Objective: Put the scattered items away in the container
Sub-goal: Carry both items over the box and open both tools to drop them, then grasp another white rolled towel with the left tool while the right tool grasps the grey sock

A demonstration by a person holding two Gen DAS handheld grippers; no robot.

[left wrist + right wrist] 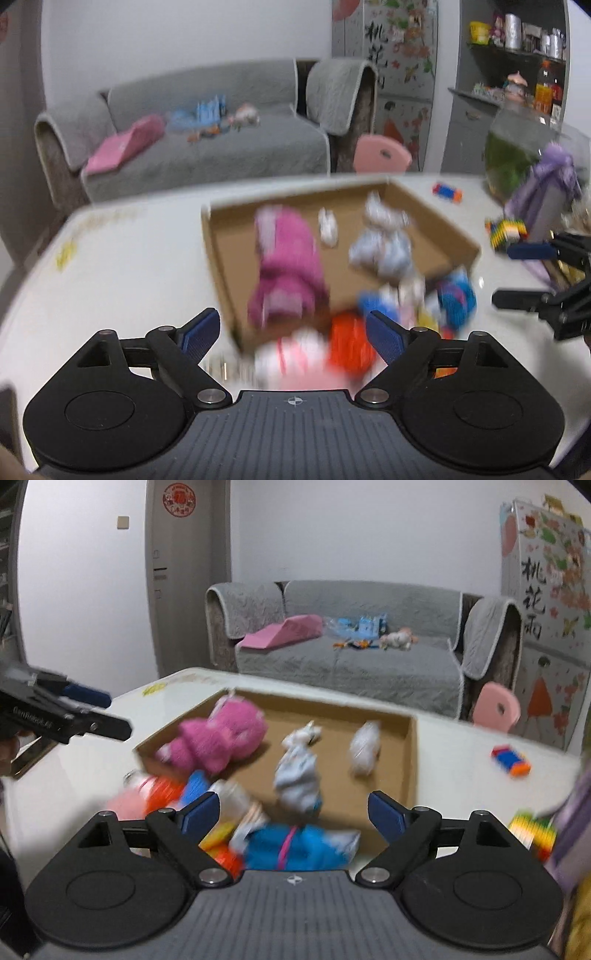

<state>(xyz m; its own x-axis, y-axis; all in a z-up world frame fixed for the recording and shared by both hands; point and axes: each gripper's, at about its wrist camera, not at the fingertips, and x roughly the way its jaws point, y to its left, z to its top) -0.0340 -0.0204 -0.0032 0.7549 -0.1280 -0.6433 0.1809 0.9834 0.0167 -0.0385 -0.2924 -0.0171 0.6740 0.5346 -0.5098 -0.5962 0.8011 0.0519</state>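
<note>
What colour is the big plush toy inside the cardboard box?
Pink plush toy, clearest in the right wrist view.

Black linkage arms on the left gripper [293, 334] and right gripper [293, 812], blue ribbed pads [201, 334] at the tips. Round silver screws at the pivots; beside them, a grey ribbed housing with a crosshair mark.

grey sofa [343, 653] (pink cushion [284, 629]), pink stool [496, 705]
</note>
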